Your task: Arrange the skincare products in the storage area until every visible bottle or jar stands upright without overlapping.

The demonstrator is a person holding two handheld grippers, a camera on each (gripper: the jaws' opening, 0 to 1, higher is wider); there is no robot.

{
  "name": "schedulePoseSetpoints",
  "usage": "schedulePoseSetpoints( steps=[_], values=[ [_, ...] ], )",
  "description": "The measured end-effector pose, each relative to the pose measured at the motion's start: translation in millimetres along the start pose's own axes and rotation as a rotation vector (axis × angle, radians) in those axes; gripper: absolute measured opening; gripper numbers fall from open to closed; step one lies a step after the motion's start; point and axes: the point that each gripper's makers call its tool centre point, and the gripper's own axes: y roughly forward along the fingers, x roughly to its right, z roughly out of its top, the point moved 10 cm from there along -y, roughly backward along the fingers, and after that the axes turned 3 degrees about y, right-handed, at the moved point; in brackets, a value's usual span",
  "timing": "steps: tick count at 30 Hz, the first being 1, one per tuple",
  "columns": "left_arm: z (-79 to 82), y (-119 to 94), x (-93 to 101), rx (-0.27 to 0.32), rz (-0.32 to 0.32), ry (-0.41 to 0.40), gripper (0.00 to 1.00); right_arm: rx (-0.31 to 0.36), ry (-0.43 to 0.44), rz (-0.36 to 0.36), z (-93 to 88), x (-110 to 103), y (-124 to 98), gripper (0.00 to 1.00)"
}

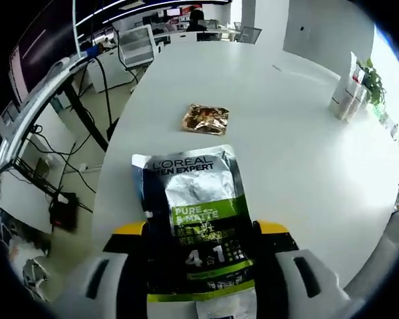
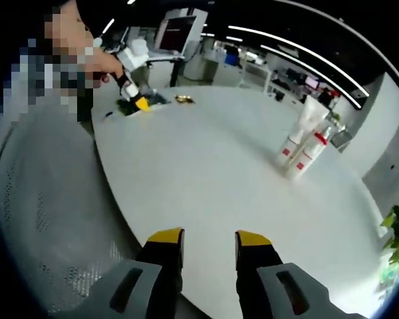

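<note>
Clamped between the left gripper's [image 1: 201, 229] jaws, a silver-and-green sachet [image 1: 194, 212] lies flat on the white table [image 1: 286, 153] near a small gold packet [image 1: 207, 118], while the right gripper [image 2: 208, 239] hovers spread, bottles [image 2: 303, 146] standing upright beyond.

A white round desk [image 1: 306, 166] is seen, with a potted plant [image 1: 371, 81] at its far edge and monitors [image 2: 177, 31] beyond.

The left gripper view looks low along its tongs [image 1: 201, 229] across the white worktop [image 1: 306, 153], close over its near edge. The right gripper view faces the same worktop [image 2: 206, 173] from higher over another edge. Both share the gold packet [image 1: 206, 119] [image 2: 184, 99] and white bottles [image 1: 349, 96] [image 2: 302, 143].
</note>
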Motion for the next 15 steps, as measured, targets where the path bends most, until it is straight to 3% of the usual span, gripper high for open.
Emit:
schedulePoseSetpoints(
  steps=[2,11,15],
  values=[
    [0.5,-0.2,-1.2,0.007,-0.008,0.008,0.44,-0.002,-0.006,0.0,0.1,-0.7,-0.1,0.29],
    [2.6,-0.3,1.8,0.021,-0.023,0.035,0.33,-0.017,-0.023,0.006,-0.6,-1.6,1.2,0.29],
    [4.6,-2.7,2.7,0.043,-0.041,-0.002,0.26,-0.026,-0.024,0.008,-1.6,-1.8,1.5,0.28]
  ],
)
